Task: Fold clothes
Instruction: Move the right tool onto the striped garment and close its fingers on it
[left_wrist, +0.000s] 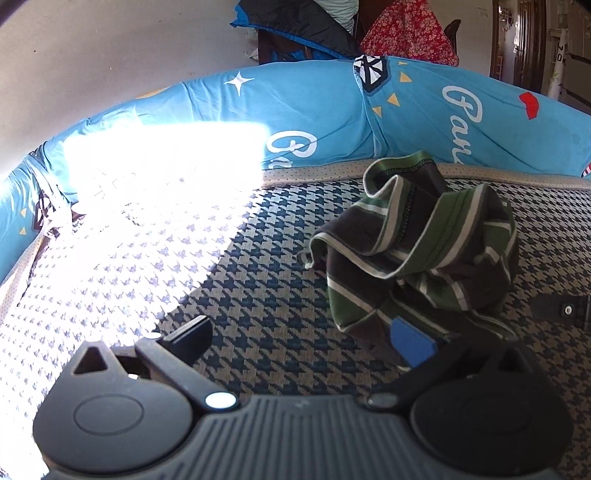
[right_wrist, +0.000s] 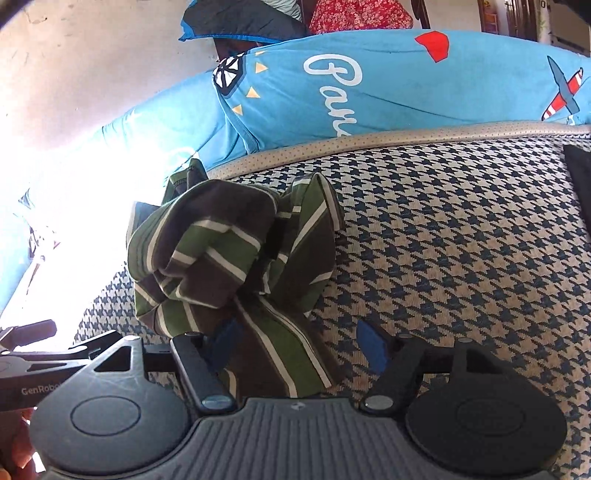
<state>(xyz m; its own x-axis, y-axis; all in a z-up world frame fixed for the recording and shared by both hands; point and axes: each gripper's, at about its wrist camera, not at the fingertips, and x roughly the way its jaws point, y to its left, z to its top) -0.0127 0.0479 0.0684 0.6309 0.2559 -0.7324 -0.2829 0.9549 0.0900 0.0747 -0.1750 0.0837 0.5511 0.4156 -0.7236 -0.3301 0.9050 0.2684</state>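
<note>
Because the crumpled striped garment (left_wrist: 413, 251) looked soft and light, both spread grippers, left gripper (left_wrist: 299, 332) and right gripper (right_wrist: 299, 343), seemingly needed hem edges.

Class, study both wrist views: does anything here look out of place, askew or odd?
Yes. The striped garment lies crumpled in a heap on the houndstooth surface, not flat. Both grippers, left gripper and right gripper, are open at its near edge.

Sunlit mattress patch (left_wrist: 155, 177) blown out, dark cloth (right_wrist: 580, 177) edge-cropped — kind unclear
</note>
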